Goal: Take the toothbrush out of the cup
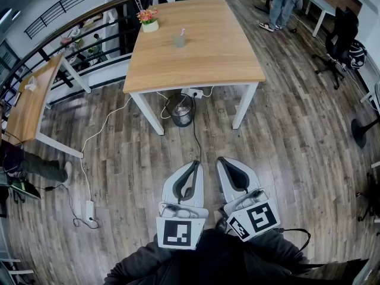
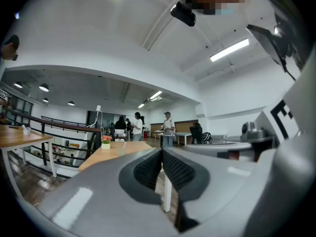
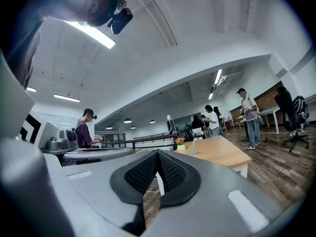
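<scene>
Since the left gripper [image 1: 195, 164] and right gripper [image 1: 221, 160] are clenched empty, well apart from the table [image 1: 219, 52] where the toothbrush [image 1: 182, 32] apparently stands in the cup [image 1: 180, 41], a closed-jaw approach could topple it.

Wooden table [image 1: 202, 58] on plank floor [image 1: 297, 153] (railing [image 1: 71, 8] behind)

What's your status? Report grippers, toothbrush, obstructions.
Left gripper and right gripper shut, empty, short of the table. Toothbrush in cup, untouched. Flowerpot apart from cup, no block.
</scene>
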`<state>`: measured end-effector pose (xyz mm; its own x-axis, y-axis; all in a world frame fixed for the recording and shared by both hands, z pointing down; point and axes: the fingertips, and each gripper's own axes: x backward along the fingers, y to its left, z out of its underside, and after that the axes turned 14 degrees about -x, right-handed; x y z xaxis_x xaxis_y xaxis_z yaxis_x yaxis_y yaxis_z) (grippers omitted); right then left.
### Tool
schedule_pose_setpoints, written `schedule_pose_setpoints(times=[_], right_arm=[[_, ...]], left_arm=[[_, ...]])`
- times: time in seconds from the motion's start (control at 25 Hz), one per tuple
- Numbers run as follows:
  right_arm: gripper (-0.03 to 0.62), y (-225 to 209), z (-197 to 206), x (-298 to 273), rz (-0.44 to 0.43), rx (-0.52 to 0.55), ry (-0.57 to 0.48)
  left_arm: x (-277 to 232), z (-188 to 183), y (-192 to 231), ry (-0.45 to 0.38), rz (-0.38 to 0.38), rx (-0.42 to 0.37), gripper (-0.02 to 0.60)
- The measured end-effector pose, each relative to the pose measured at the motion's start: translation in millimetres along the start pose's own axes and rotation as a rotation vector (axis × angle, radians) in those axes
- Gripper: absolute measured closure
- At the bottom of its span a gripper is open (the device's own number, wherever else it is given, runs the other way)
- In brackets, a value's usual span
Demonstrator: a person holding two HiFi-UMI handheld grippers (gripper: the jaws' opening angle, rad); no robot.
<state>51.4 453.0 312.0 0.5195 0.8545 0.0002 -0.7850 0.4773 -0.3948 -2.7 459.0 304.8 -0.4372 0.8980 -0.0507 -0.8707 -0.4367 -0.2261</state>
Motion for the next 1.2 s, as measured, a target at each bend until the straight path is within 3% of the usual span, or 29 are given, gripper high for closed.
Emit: schedule_pose_setpoints(times=[0.2, 0.52, 0.96, 1.2], right_arm=[[0.594, 12, -4, -66, 0.017, -0.005, -0.006], [0.594, 24, -11, -153, 0.045, 0.005, -0.004], [0.594, 37, -12, -191, 0.053, 0.058, 0.005], [0.594, 1, -17, -199, 0.067, 0.028, 0.011]], left_arm=[[-27, 4, 75, -0.006, -0.022, -0.002, 0.574], [-69, 10, 153, -0.022, 0.014, 0.012, 0.574], [-87, 20, 183, -0.049, 0.038, 0.055, 0.574], [-120, 23, 172, -0.035, 0.051, 0.048, 0.574]])
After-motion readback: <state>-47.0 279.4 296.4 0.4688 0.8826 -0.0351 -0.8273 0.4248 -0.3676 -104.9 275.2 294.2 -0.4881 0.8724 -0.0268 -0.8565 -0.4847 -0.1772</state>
